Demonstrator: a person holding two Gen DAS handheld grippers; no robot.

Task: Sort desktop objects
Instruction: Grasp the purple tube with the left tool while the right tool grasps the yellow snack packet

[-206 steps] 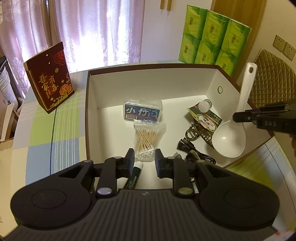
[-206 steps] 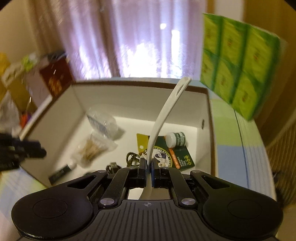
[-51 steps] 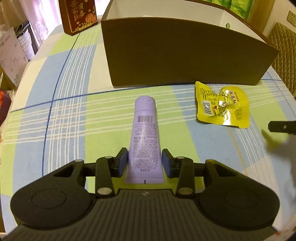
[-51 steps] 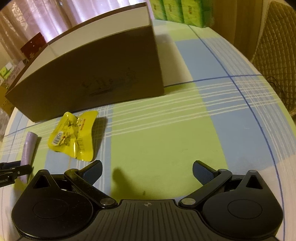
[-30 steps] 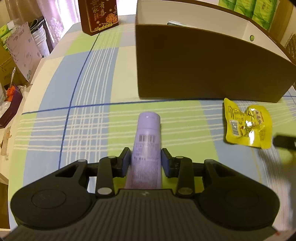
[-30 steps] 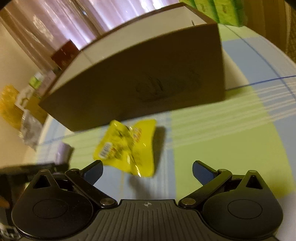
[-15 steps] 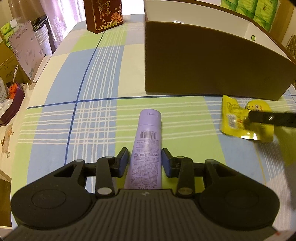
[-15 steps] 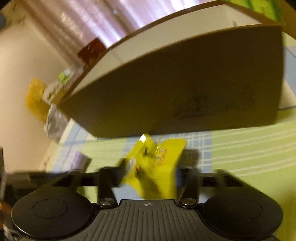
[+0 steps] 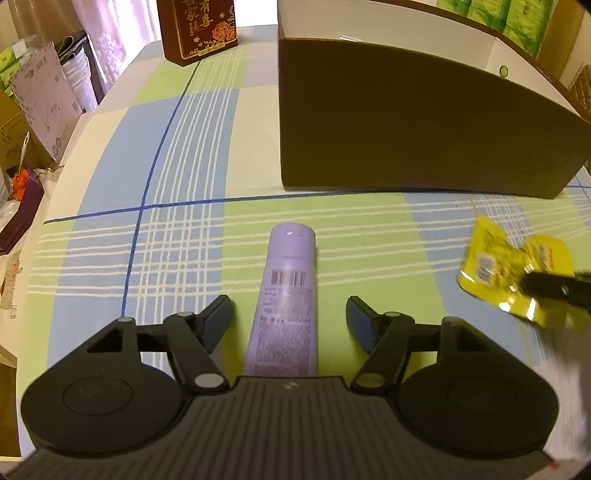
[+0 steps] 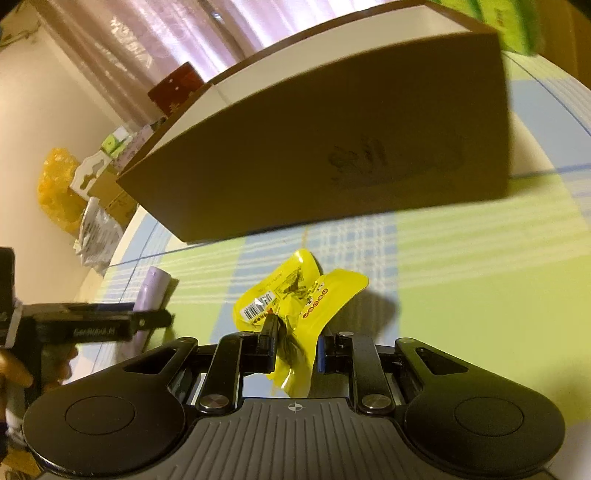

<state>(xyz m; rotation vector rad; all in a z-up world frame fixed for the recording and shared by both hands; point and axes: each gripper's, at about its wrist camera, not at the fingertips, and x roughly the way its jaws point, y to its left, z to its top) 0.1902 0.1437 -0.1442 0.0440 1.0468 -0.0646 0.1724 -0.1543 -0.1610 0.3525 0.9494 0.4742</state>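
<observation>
The purple tube (image 9: 286, 299) lay flat on the checked desk (image 9: 177, 236), its long axis running straight away from the left gripper (image 9: 288, 317), cap end toward the brown box (image 9: 406, 133). That gripper's fingers (image 9: 218, 319) stood wide apart on either side of the tube, not touching it. The right gripper (image 10: 295, 349) had its fingers pinched on the crumpled yellow packet (image 10: 295, 306). Only the right wrist view showed that grip close up and the box's printed side; only the left showed the red box (image 9: 199, 27) beyond. Open cloth lay between tube and packet.
</observation>
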